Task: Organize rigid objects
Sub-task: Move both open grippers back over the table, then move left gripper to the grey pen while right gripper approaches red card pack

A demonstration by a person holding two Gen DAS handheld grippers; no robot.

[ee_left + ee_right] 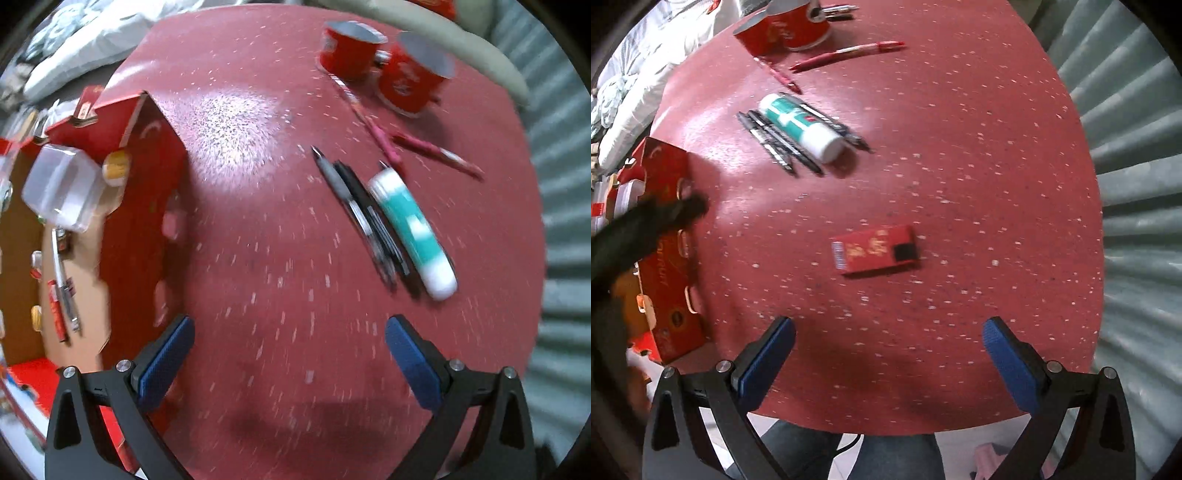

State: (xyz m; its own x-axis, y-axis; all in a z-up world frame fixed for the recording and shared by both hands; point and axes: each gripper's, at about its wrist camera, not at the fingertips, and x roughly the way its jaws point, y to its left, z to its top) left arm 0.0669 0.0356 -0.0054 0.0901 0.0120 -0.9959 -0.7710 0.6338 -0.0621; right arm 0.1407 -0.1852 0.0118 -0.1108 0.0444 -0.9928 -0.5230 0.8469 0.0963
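Observation:
A teal and white tube (412,225) lies on the red table (258,240) beside several black pens (365,218); the tube (803,127) and pens (775,142) also show in the right wrist view. Red pens (436,151) and two red mugs (413,75) lie beyond. A small red box (875,251) lies flat ahead of my right gripper (886,350), which is open and empty. My left gripper (288,350) is open and empty, right of a red cardboard box (147,177).
The red cardboard box (670,258) holds a clear plastic container (62,188) and small items. A dark blurred shape (639,225) crosses it in the right wrist view. White bedding (646,66) lies beyond the table; a grey ribbed surface (1137,184) runs along the right.

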